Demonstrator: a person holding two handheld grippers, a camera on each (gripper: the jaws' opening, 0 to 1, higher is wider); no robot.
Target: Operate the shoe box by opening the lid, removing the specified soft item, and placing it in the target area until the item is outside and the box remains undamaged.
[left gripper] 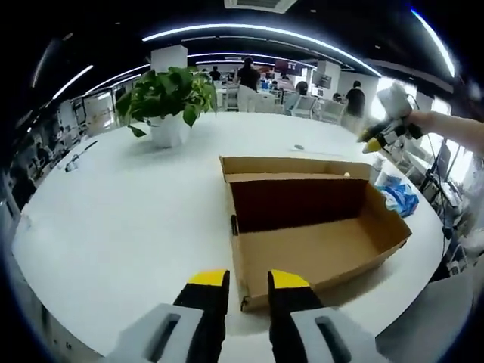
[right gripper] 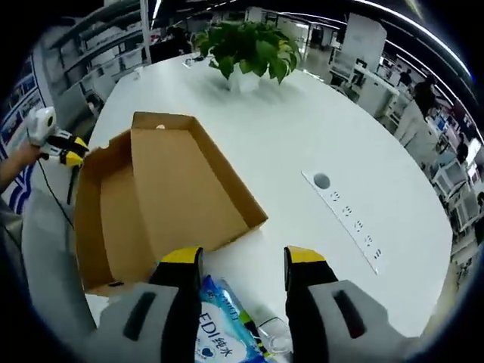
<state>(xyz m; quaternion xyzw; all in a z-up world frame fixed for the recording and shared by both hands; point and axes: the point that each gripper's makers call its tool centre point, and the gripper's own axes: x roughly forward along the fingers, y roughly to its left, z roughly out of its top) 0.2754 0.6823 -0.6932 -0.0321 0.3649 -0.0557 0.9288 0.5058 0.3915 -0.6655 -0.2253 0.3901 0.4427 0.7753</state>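
Shoe box: brown cardboard, open, lid folded back and lying flat on the white tabletop. Inside looks bare in both views. In the left gripper view it sits toward the near edge of the tabletop, its near corner just beyond the jaws. In the right gripper view it lies beyond and left of the jaws.

Soft item: blue-and-white soft pack with printed lettering, out of the box, lying on the tabletop just beside the box's near wall. In the left gripper view the same blue pack lies against the far side of the box, near the table's right edge.

Left gripper: yellow-tipped black fingers spread a little apart, nothing between them, held above the tabletop at the near edge, short of the box corner. Seen in the right gripper view at the far left, beside the box's outer wall, held by a hand.

Right gripper: fingers spread wide, nothing pinched; the soft pack lies below and between them. Whether either finger touches the pack cannot be told. In the left gripper view it hangs above the box's far right corner.

Potted plant: green leaves in a white pot, toward the far edge of the tabletop, well apart from the box.

Power strip panel: set flush in the tabletop, right of the box.

Background: office desks; people standing far off.
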